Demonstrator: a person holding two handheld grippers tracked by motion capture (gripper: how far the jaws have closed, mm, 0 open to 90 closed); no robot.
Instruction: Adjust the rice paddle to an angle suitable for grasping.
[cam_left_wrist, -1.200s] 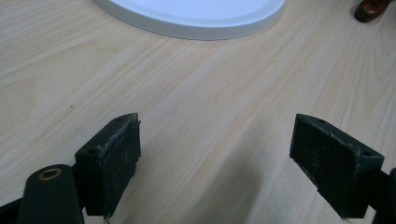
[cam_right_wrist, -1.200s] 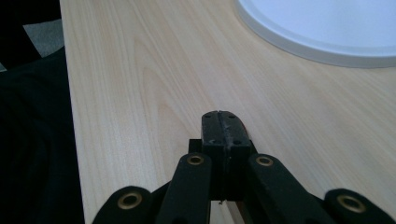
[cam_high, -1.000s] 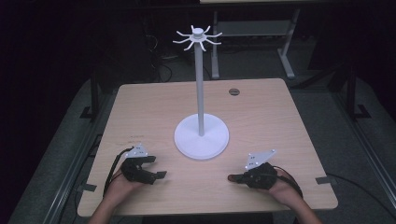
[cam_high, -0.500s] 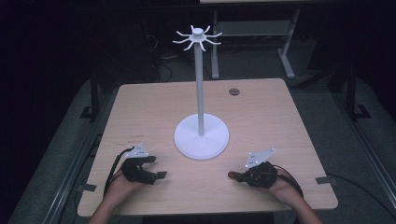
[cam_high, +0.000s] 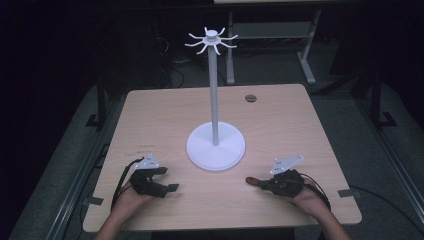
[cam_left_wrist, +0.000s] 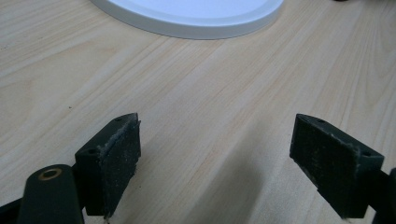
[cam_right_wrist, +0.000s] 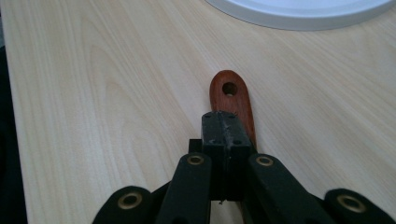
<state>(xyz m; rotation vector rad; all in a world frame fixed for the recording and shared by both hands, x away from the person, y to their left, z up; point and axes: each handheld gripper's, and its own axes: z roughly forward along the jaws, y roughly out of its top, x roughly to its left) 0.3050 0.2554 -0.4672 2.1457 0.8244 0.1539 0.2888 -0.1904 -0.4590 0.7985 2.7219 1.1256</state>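
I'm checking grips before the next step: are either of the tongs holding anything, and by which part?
The right tongs are shut on a brown wooden handle, just behind its end with the hole. The left tongs are open and hold nothing.

A: What is blocking the table?
B: The white stand is occupying the centre, pole rising toward twelve o'clock.
A: And elsewhere?
B: Bare wood is lying open at nine and three o'clock.

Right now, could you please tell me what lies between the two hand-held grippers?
Bare tabletop in the high view, between the left hand-held gripper and the right hand-held gripper's wooden handle.
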